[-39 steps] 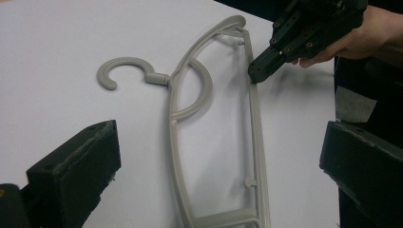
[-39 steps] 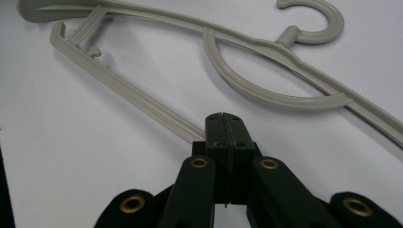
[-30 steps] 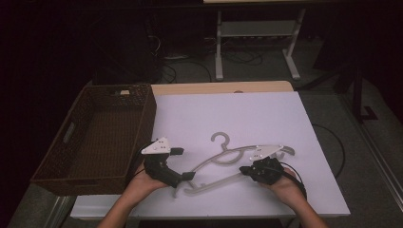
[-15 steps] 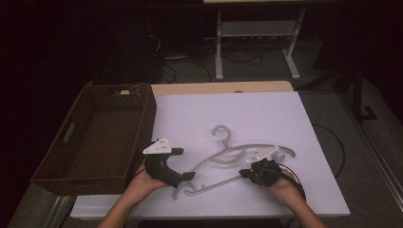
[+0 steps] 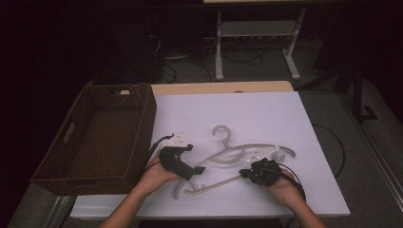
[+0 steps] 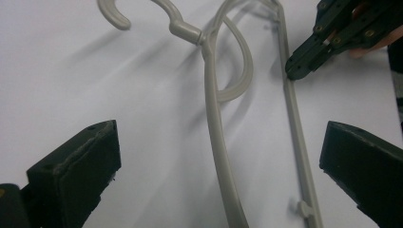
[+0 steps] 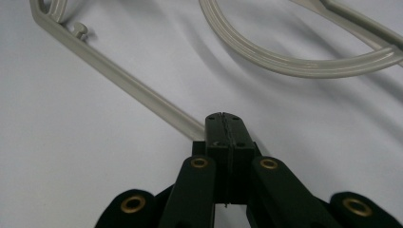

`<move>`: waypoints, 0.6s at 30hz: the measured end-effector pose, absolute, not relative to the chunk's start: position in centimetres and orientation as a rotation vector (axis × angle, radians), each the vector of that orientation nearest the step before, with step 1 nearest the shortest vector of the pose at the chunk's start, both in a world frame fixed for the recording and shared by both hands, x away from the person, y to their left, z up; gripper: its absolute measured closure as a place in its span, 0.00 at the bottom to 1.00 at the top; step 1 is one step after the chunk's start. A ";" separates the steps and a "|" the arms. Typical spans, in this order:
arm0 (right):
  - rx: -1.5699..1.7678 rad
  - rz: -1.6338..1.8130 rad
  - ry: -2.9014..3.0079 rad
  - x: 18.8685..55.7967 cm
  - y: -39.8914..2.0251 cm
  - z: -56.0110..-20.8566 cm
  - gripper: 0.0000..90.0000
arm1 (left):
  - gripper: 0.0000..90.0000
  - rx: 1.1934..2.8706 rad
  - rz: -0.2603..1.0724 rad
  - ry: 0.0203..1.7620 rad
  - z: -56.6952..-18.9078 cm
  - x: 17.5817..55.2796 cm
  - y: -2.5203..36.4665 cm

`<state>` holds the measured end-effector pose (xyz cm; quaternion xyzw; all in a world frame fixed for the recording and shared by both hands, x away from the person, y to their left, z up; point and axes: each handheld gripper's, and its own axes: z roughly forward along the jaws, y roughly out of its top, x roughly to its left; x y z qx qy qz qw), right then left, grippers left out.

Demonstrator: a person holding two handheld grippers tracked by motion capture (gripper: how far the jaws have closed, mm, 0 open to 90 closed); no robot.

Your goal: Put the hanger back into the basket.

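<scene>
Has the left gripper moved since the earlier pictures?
Yes. The left gripper moved right, away from the wicker basket, toward the hanger.

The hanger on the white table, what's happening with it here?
A person works a grey plastic hanger lying flat on the white table with handheld tongs. The right tongs are shut on the hanger's straight bottom bar. The left tongs are wide open, with the hanger's arm and bar between the jaws but not gripped. A wicker basket sits to the left.
</scene>
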<state>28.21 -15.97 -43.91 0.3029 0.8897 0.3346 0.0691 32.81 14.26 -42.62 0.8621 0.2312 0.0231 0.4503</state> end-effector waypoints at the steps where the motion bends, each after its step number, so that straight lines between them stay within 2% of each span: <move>1: 0.911 1.006 2.678 28.2 -16.0 -43.9 1.00 | 0.01 2.147 0.054 0.556 -42.8 33.0 14.0; 5: 0.909 1.006 2.678 28.2 -16.0 -43.9 1.00 | 0.15 2.206 0.059 0.537 -43.4 33.6 12.6; 9: 0.910 1.008 2.678 28.2 -16.0 -43.9 1.00 | 0.20 2.239 0.060 0.535 -43.9 34.2 11.6; 12: 0.910 1.009 2.678 28.2 -16.0 -43.9 1.00 | 0.28 2.259 0.053 0.515 -44.2 34.5 11.1; 18: 0.909 1.010 2.677 28.2 -16.0 -43.9 1.00 | 0.52 2.292 0.067 0.481 -44.4 34.7 10.2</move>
